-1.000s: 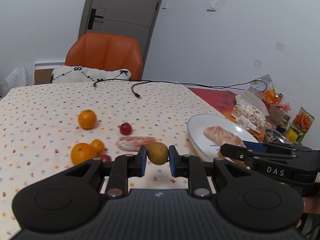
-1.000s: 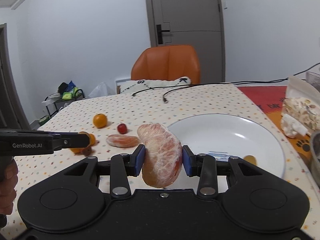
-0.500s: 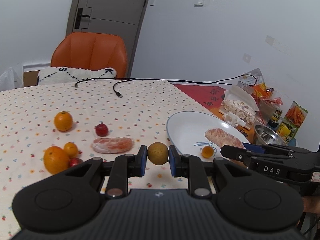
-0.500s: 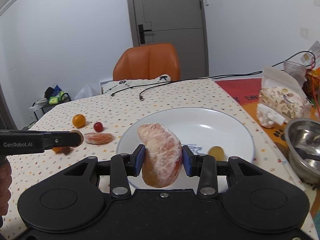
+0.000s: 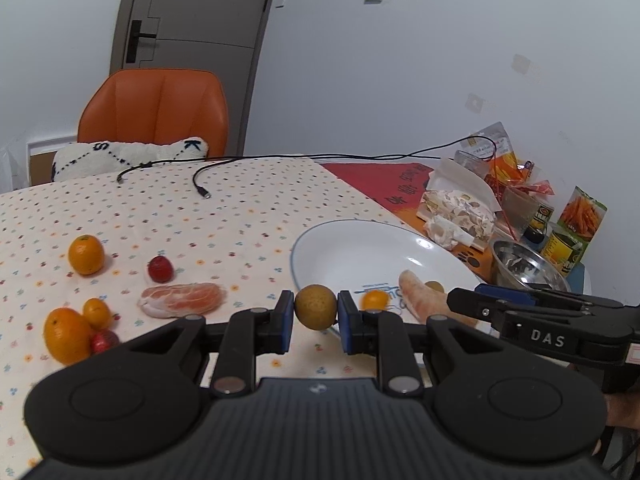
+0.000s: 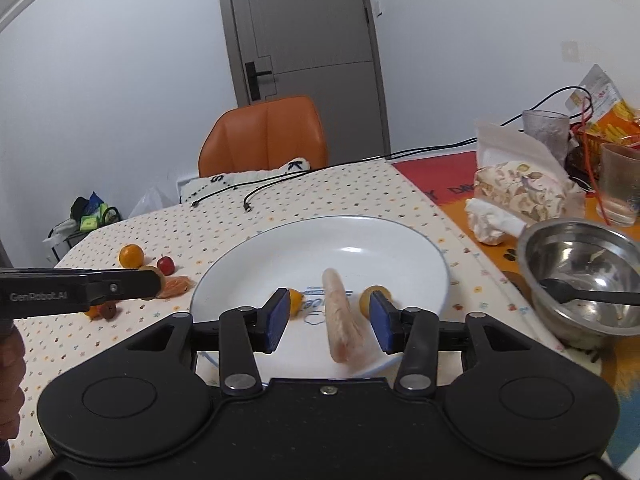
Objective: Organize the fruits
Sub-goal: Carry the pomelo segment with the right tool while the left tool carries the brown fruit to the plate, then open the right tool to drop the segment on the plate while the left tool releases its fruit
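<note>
My left gripper (image 5: 316,312) is shut on a small round brown fruit (image 5: 315,306), held above the tablecloth just short of the white plate's (image 5: 352,252) near rim. My right gripper (image 6: 329,308) is open over the white plate (image 6: 320,248). A peeled citrus segment (image 6: 342,320) lies on the plate between its fingers, with a small orange fruit (image 6: 295,300) and a small yellow-brown fruit (image 6: 374,296) on either side. On the cloth to the left lie another peeled segment (image 5: 182,299), three oranges (image 5: 85,254) (image 5: 66,335) (image 5: 97,312) and two small red fruits (image 5: 161,269) (image 5: 104,341).
A steel bowl (image 6: 580,276) with a black spoon stands right of the plate. Behind it are snack bags (image 6: 524,188), glasses (image 6: 620,184) and tins (image 5: 564,248). A black cable (image 5: 200,184) crosses the far table. An orange chair (image 5: 156,112) stands beyond the far edge.
My right gripper moved over the plate, opened and let go of the peeled segment, which now lies on the plate. My left gripper carried the brown fruit rightward toward the plate.
</note>
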